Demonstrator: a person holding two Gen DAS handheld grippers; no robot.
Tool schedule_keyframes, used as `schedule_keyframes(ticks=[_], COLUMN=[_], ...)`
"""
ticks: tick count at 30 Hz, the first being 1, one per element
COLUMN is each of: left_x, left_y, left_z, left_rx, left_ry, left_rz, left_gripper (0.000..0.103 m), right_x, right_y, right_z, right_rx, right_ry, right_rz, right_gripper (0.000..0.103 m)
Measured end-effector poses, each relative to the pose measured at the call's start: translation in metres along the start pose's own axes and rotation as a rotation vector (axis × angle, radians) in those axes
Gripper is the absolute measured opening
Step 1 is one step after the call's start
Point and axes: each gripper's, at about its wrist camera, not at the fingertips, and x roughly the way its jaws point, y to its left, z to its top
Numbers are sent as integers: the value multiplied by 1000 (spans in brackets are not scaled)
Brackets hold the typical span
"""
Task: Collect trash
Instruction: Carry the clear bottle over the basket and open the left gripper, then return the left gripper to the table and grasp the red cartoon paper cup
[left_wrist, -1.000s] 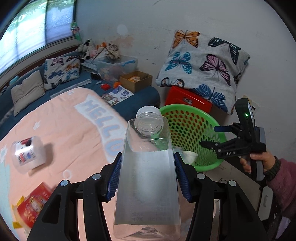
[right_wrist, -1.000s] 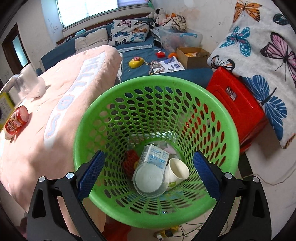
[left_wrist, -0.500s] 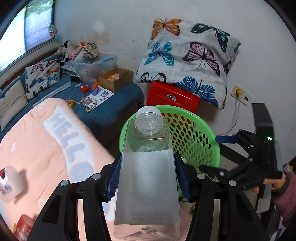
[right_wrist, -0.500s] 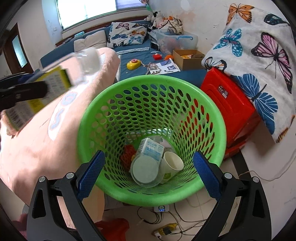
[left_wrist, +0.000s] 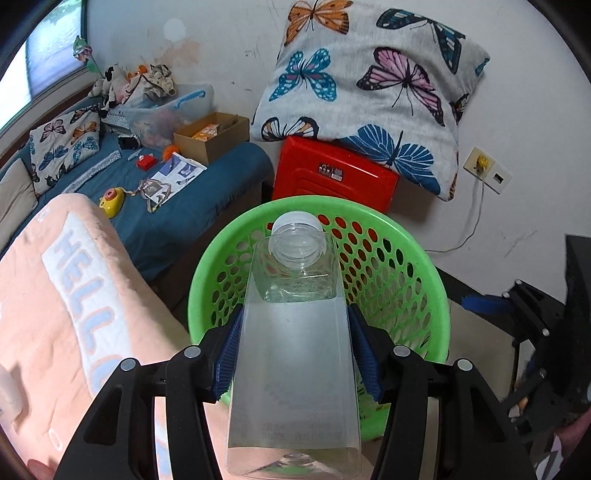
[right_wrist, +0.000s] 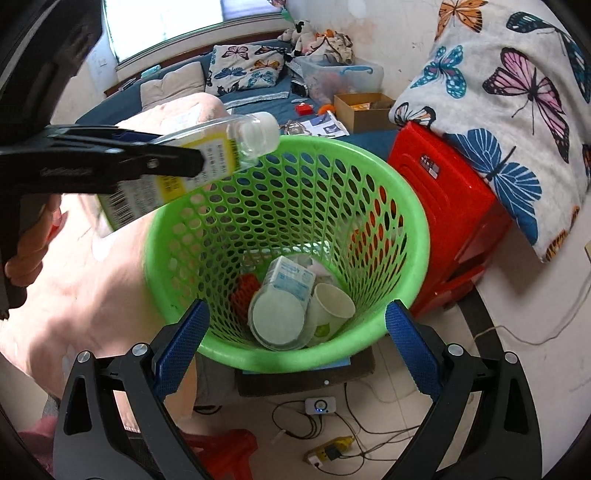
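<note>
Left wrist view: my left hand-held gripper (left_wrist: 293, 350) clamps a clear bottle (left_wrist: 293, 369), long axis forward, cap over the near rim of the green basket (left_wrist: 424, 266). Right hand-held gripper (right_wrist: 295, 343): jaws wide, empty, facing the basket, which holds cups.

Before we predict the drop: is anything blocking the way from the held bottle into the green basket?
Nothing visible does. The left gripper holds the bottle with its cap over the basket rim; the mouth below is open, trash only at the bottom.
</note>
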Motion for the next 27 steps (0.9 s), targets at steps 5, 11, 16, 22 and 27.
schedule_keyframes(ticks=[5,11,16,22,27], left_x=[14,14,-4,-41,-73], left_y=[-1,1,3,16,34], left_z=[6,7,0,-20,-41], left_rx=[-14,-40,-40,-62,-102], left_ry=[24,11,-19,-66,-103], left_rz=[-6,-22,-11,38,78], left_gripper=[54,59,59,59,61], right_x=[-1,-5,-10,-19,-23], right_y=[-1,2,7,26,48], right_z=[-4,-5,-3,4,13], right_rx=[6,3,-5,-34,-67], right_ry=[1,-6,-17,-42,-64], right_rz=[4,11,17,39,68], right_gripper=[95,95,95,95,95])
